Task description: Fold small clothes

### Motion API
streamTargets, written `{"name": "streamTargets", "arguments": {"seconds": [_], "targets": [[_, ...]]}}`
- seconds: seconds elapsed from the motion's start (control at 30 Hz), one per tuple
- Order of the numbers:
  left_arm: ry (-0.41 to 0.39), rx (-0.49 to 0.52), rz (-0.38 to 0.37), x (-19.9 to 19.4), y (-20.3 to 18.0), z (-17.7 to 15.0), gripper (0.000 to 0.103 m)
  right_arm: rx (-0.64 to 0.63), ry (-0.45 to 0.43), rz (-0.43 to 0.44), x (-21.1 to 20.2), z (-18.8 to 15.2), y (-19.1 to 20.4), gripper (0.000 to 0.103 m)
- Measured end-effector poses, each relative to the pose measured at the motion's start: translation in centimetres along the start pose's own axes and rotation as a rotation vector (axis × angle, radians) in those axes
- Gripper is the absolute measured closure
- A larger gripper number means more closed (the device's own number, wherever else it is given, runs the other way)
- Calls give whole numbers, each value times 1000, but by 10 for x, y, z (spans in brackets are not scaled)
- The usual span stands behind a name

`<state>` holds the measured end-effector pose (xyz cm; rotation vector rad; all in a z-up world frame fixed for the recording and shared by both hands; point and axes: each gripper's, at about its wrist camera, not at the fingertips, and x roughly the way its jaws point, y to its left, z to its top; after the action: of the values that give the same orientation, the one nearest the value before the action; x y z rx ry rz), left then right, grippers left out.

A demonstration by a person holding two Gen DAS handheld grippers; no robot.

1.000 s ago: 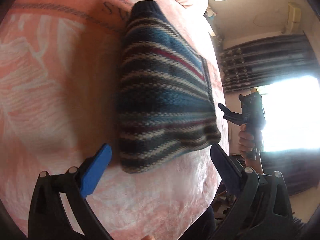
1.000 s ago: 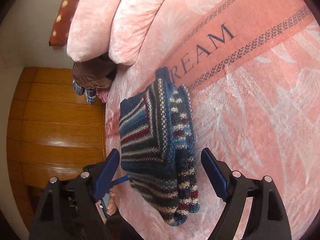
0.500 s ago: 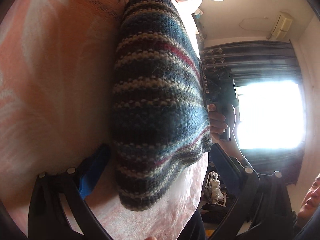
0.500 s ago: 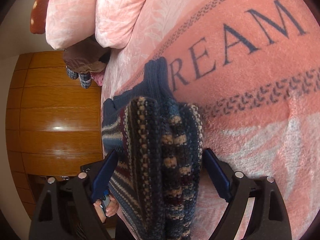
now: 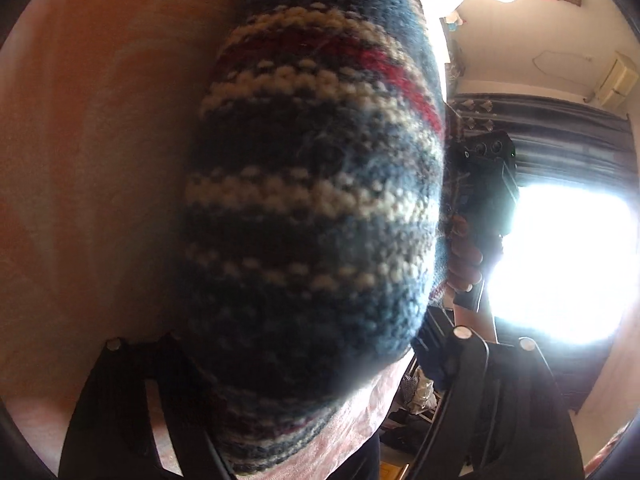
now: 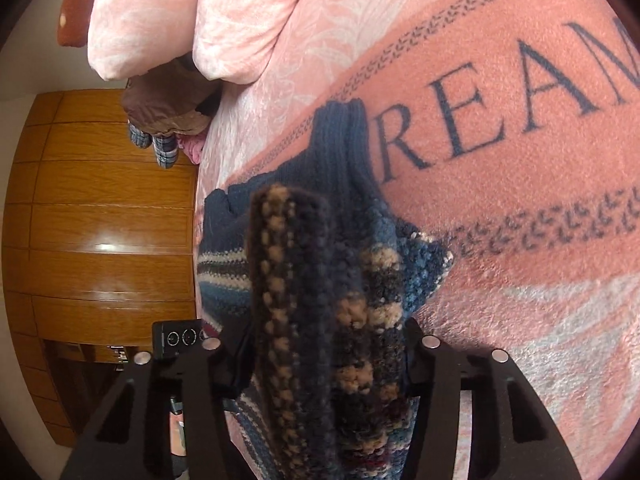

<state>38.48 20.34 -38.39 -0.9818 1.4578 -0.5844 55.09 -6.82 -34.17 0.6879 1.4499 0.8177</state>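
A folded striped knit sweater point(image 5: 312, 208) in blue, cream and red lies on the pink blanket point(image 5: 88, 160) and fills the left wrist view. My left gripper point(image 5: 308, 348) is shut on its near edge, the pads hidden by the wool. From the opposite side, the thick folded edge of the sweater point(image 6: 304, 280) bulges up between the fingers of my right gripper point(image 6: 320, 344), which is shut on it. The right gripper's body point(image 5: 484, 176) and a hand point(image 5: 464, 256) show just beyond the sweater. The left gripper's body point(image 6: 180, 338) peeks out past the right gripper's left finger.
The blanket point(image 6: 500, 280) bears dark letters. Pink pillows point(image 6: 192, 12) lie at the bed's head, with a brown garment pile point(image 6: 168, 108) beside them. A wooden panel point(image 6: 100, 220) stands along the bed's edge. A bright window point(image 5: 560, 260) and dark curtain point(image 5: 560, 128) lie beyond the bed.
Both grippers have pushed in onto opposite edges of the sweater, and their fingers have closed inward on the wool. The sweater now bunches up between them.
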Motion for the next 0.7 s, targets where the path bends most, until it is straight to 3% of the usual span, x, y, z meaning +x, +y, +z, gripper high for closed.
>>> {"name": "streamTargets", "arguments": {"seconds": [0.1, 0.2, 0.5, 0.7], "targets": [[12, 8, 36, 0, -9, -2, 52, -3, -25, -19, -6, -7, 6, 57], [9, 15, 55, -6, -21, -5, 61, -2, -48, -29, -14, -13, 16, 61], [-7, 57, 60, -47, -44, -41, 65, -33, -79, -18, -26, -46, 67, 64], [-25, 49, 69, -95, -26, -95, 65, -48, -35, 39, 14, -101, 104, 64]]}}
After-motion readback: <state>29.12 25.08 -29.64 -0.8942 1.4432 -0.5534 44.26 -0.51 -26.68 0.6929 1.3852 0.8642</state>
